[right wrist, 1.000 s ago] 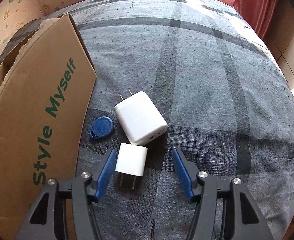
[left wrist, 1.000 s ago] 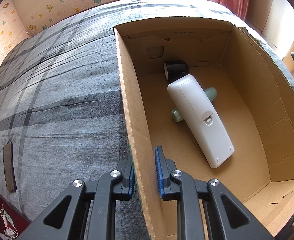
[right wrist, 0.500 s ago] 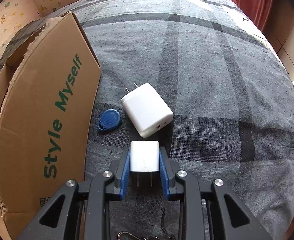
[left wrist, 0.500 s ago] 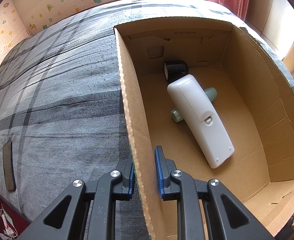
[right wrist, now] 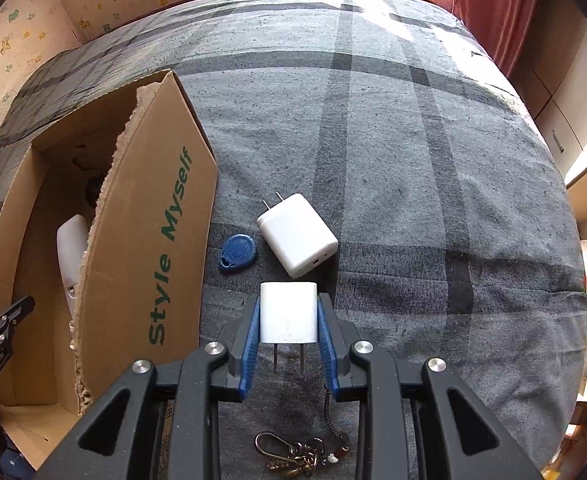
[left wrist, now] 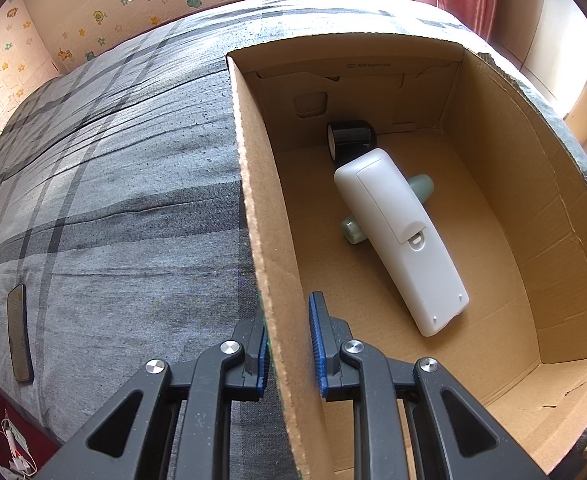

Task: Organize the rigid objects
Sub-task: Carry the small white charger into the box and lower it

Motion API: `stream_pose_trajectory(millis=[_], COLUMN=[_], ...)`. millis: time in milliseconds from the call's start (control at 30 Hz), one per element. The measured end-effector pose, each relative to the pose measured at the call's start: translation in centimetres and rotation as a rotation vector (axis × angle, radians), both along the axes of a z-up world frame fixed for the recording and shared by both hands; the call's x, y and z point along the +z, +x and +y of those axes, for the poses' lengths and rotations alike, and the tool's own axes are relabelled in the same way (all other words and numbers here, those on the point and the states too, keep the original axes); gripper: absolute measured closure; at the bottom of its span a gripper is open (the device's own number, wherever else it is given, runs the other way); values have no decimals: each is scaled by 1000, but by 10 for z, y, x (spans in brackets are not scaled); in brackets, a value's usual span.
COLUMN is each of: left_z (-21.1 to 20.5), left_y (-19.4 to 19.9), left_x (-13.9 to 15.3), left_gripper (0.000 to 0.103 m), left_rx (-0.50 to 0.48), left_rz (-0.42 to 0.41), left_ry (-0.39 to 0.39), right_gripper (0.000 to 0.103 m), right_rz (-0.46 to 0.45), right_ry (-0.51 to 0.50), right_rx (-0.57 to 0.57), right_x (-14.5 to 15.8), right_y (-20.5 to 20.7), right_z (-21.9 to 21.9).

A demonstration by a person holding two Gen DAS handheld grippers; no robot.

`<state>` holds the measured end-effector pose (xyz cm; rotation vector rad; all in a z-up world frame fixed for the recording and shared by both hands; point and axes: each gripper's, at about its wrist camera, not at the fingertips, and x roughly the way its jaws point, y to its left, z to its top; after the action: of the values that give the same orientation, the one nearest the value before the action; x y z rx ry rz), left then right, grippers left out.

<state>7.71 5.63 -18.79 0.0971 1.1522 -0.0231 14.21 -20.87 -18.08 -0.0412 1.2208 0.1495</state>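
The small white charger (right wrist: 288, 312) is held between the blue pads of the right tongs (right wrist: 288, 344), which have just been closing and are now clamped on its two sides, prongs pointing back toward the camera; the charger appears lifted clear of the grey plaid bed (right wrist: 413, 160). The left tongs (left wrist: 289, 344) are closed as far as they go on the near wall of the cardboard box (left wrist: 261, 240), one pad outside and one inside, so the box is steadied. Inside the box a white remote (left wrist: 397, 236) is seen lying across a pale green tube (left wrist: 351, 230), with a black roll (left wrist: 351, 138) at the far end. On the bed, just beside the box, a larger white charger (right wrist: 297, 234) and a blue key fob (right wrist: 238, 252) remain to be collected, and a keyring (right wrist: 297, 452) lies nearer the camera. The pick-up step is judged complete; the carry is in hand. Next, the charger must be raised over the box's torn edge, moved leftward, and released over bare floor of the box.
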Motion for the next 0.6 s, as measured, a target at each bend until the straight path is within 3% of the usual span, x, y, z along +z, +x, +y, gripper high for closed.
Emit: stream_pose_trajectory(millis=[600], left_z=[-1], left_y=[1], left_x=[1], left_gripper=[84], left_rx=[-1], left_rz=[1], left_ry=[7], right_gripper=[75], right_rz=[-64], right_ry=[-15], right_rx=[65], right_x=[75], right_y=[-17], right_z=[30])
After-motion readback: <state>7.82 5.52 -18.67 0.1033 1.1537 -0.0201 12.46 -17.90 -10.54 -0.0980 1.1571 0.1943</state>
